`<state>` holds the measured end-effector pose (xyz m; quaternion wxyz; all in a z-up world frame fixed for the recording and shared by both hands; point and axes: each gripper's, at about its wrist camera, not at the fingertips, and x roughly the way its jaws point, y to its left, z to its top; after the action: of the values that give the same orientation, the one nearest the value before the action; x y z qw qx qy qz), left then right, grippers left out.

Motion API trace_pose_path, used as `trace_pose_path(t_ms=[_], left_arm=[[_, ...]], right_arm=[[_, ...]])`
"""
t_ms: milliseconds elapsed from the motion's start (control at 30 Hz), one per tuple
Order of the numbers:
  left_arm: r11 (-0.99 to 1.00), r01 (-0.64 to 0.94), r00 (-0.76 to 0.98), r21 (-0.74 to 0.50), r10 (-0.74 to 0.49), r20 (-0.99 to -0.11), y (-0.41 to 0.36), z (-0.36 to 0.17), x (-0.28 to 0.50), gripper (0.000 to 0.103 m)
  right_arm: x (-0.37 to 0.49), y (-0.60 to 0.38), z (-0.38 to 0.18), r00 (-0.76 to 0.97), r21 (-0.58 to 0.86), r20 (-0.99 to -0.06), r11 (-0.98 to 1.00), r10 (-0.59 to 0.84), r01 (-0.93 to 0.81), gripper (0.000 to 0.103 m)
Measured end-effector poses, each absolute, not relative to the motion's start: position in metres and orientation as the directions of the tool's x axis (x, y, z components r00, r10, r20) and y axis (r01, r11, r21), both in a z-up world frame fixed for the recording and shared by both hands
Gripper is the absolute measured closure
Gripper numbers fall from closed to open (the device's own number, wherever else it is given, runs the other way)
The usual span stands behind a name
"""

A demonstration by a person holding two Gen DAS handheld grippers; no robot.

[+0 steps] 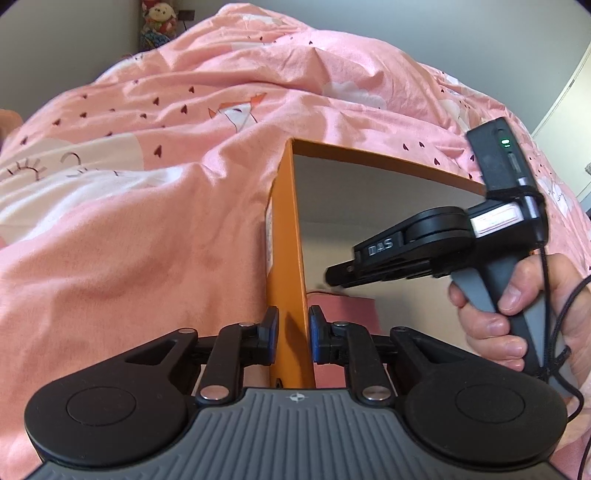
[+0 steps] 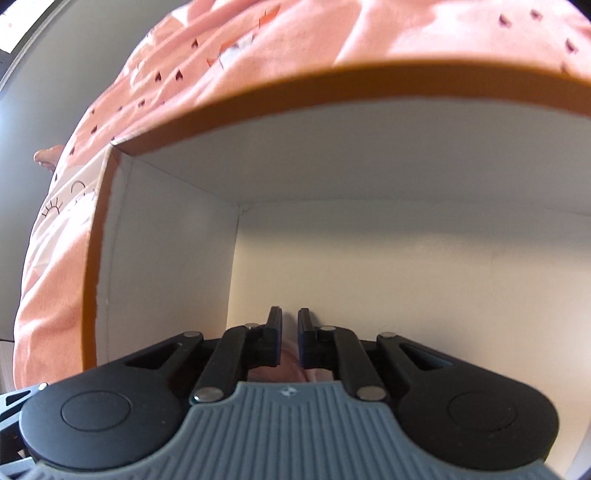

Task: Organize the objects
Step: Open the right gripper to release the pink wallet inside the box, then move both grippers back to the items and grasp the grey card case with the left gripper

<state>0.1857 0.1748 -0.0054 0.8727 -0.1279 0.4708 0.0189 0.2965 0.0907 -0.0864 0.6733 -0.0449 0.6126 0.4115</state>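
Observation:
An orange box (image 1: 286, 236) with a white inside lies on the pink bedspread (image 1: 147, 221). My left gripper (image 1: 292, 332) is shut on the box's near side wall, one pad on each face. My right gripper (image 1: 332, 275) reaches into the box from the right, its fingertips hidden low inside. In the right wrist view the right gripper (image 2: 290, 332) is nearly closed inside the box (image 2: 258, 92), with something pink (image 2: 288, 363) between its fingers. A pink object (image 1: 343, 306) lies on the box floor.
The rumpled pink bedspread (image 2: 221, 48) with heart prints surrounds the box. A plush toy (image 1: 159, 18) stands at the far wall. A cable (image 1: 550, 332) hangs from the right gripper's handle, held by a hand (image 1: 517, 314).

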Motion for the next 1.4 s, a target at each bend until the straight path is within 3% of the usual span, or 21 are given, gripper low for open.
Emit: trace_pose_path(t_ms=[200, 267, 367, 500, 633, 700, 867, 1300, 1400], left_arm=[[0.974, -0.165, 0.607, -0.157, -0.025, -0.795, 0.161, 0.022, 0.147, 0.083], [0.97, -0.181, 0.622, -0.163, -0.015, -0.783, 0.155, 0.029, 0.129, 0.078], [0.966, -0.18, 0.623, -0.187, -0.035, -0.782, 0.145, 0.032, 0.105, 0.073], [0.945, -0.203, 0.528, -0.255, -0.114, -0.841, 0.132, 0.018, 0.083, 0.073], [0.921, -0.256, 0.428, -0.294, -0.165, -0.889, 0.122, -0.005, 0.064, 0.066], [0.914, -0.273, 0.392, -0.3, -0.178, -0.903, 0.116, -0.016, 0.058, 0.052], [0.903, -0.289, 0.339, -0.319, -0.215, -0.916, 0.106, -0.034, 0.05, 0.037], [0.853, -0.341, 0.341, -0.396, -0.28, -0.897, 0.109, -0.065, 0.051, 0.026], [0.855, -0.329, 0.344, -0.401, -0.287, -0.894, 0.105, -0.067, 0.053, 0.028]], right_arm=[[0.271, 0.05, -0.032, 0.063, 0.369, -0.814, 0.598, 0.577, -0.712, 0.089], [0.257, 0.03, -0.014, 0.107, 0.341, -0.792, 0.582, 0.601, -0.738, 0.085], [0.23, -0.005, 0.009, 0.158, 0.326, -0.749, 0.566, 0.643, -0.757, 0.075], [0.192, -0.048, 0.024, 0.149, 0.339, -0.718, 0.529, 0.68, -0.778, 0.075], [0.154, -0.07, 0.009, 0.131, 0.312, -0.757, 0.531, 0.64, -0.788, 0.075], [0.137, -0.08, -0.003, 0.131, 0.298, -0.775, 0.541, 0.618, -0.786, 0.075], [0.1, -0.095, -0.028, 0.166, 0.215, -0.811, 0.55, 0.561, -0.807, 0.075], [0.086, -0.099, -0.055, 0.166, 0.17, -0.851, 0.56, 0.498, -0.811, 0.071], [0.088, -0.102, -0.057, 0.175, 0.165, -0.857, 0.58, 0.485, -0.798, 0.071]])
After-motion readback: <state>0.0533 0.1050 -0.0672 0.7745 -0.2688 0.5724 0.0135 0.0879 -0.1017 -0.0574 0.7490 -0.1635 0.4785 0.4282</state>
